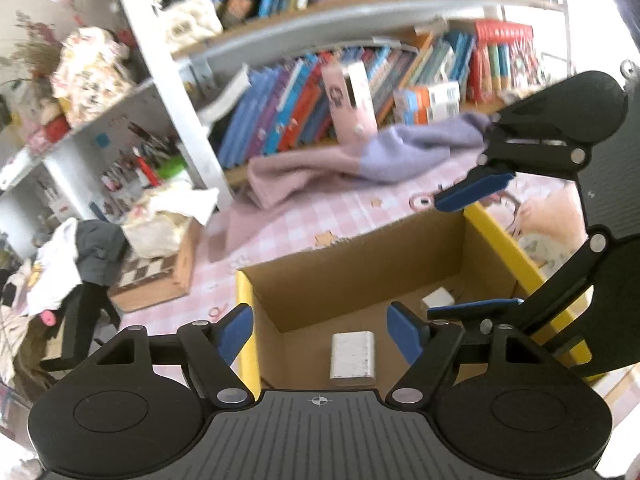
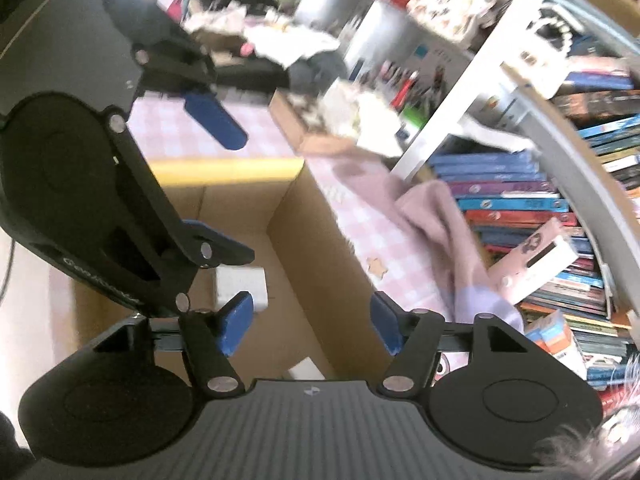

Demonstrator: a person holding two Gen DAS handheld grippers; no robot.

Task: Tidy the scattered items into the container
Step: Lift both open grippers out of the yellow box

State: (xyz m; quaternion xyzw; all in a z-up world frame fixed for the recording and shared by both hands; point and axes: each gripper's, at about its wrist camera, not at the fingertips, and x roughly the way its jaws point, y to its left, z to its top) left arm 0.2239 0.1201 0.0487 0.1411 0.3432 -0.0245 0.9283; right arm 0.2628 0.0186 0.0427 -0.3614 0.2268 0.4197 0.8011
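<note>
A cardboard box [image 1: 360,276] with yellow rim edges stands on the pink checked tablecloth. Two white blocks lie on its floor, a larger one [image 1: 352,354] and a smaller one [image 1: 438,298]. My left gripper [image 1: 320,332] hovers over the box, open, with nothing between its blue pads. My right gripper [image 1: 476,248] hangs over the box's right side, also open and empty. In the right wrist view the right gripper [image 2: 311,324] is above the box [image 2: 320,264], the left gripper [image 2: 224,182] is at upper left, and a white block [image 2: 240,282] lies below.
A pink and lilac cloth [image 1: 360,160] lies crumpled on the table against the bookshelf [image 1: 320,92]. A small pink item [image 1: 422,201] and wooden star pieces [image 1: 326,238] lie near the box. A wooden chessboard box [image 1: 156,276] with piled fabric sits to the left.
</note>
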